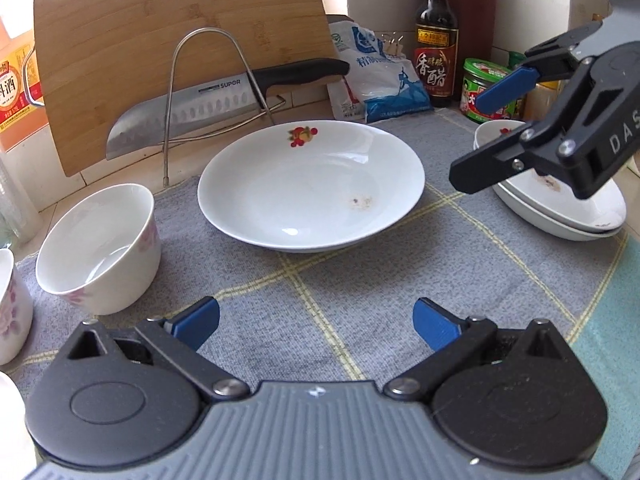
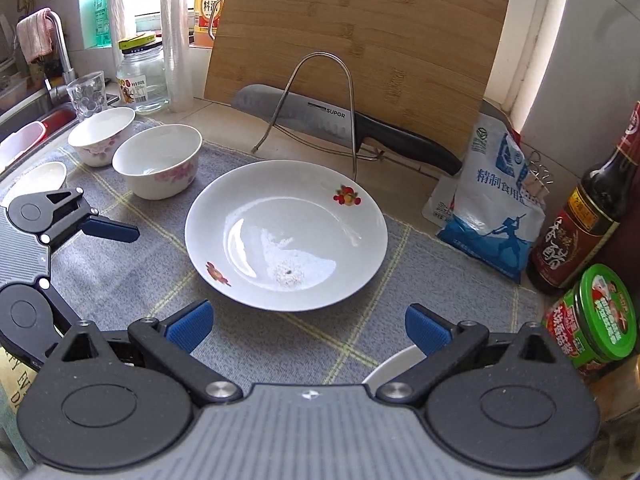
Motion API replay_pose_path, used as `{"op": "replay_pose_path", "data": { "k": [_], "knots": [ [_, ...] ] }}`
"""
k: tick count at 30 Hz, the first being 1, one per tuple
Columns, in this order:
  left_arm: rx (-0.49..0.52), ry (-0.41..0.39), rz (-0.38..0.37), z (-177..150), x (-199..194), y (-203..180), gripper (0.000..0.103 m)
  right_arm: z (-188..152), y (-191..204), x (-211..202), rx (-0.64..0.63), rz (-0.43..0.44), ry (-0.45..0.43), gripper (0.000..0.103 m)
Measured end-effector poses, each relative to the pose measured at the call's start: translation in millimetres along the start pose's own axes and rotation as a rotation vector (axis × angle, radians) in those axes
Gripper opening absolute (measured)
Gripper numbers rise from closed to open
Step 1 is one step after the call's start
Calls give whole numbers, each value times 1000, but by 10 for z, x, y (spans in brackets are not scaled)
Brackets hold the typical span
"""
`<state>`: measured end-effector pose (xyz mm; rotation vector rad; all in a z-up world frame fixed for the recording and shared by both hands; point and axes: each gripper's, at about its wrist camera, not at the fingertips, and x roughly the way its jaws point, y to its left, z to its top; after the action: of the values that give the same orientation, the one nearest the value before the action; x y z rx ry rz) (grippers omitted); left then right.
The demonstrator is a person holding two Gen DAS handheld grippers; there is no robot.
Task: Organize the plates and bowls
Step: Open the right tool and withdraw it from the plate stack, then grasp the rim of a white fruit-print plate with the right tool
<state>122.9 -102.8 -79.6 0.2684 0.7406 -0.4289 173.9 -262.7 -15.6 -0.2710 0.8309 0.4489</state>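
From the left wrist view, the left gripper [image 1: 316, 322] has its jaws spread wide and holds nothing, hovering above the grey checked cloth [image 1: 320, 280] that covers the counter. The white plate [image 1: 311, 186] with a fruit motif lies flat on the cloth straight ahead of the jaws, apart from both blue pads, with a small brownish stain in its well. A flower-patterned bowl [image 1: 100, 248] stands upright to the left of the plate, ahead of the left pad and beside it rather than between the jaws. At the right edge the right gripper [image 1: 486, 136] reaches in above a stack of two plates [image 1: 560, 216] with a small bowl [image 1: 494, 132] behind; its jaws are apart and clasp nothing. Behind the plate a knife [image 1: 224, 110] rests in a wire rack [image 1: 208, 96] against a cutting board [image 1: 160, 52].

From the right wrist view, the right gripper [image 2: 308, 326] also has its jaws wide apart and free. The same plate [image 2: 286, 236] lies just ahead of the pads, centred on the gap but not between them. A white rim [image 2: 394, 366] shows under the right pad, mostly hidden. The left gripper [image 2: 106, 260] enters from the left edge, jaws apart, near the plate's left side without touching. Two flowered bowls [image 2: 158, 162] stand side by side beyond it, and a vinegar bottle [image 2: 580, 216] and a green-lidded jar [image 2: 596, 318] stand at the right.
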Motion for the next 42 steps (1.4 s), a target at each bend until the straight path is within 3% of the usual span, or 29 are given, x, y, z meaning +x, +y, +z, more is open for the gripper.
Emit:
{"op": "replay_pose_path", "data": {
  "k": [8,13,31,42],
  "knots": [
    [-4,22,-8,83,281,-26,102,144,-197,318,31,65,39,103],
    [-56,16,-43,129,371,27,103,189,-343,488,65,103,69,103],
    [-83,-24,-20,177,449,53,103,441,-575,1176,146,252,212,103],
    [-77,-36,-23,185,467,83,103,621,-602,1361,87,288,202,103]
  ]
}}
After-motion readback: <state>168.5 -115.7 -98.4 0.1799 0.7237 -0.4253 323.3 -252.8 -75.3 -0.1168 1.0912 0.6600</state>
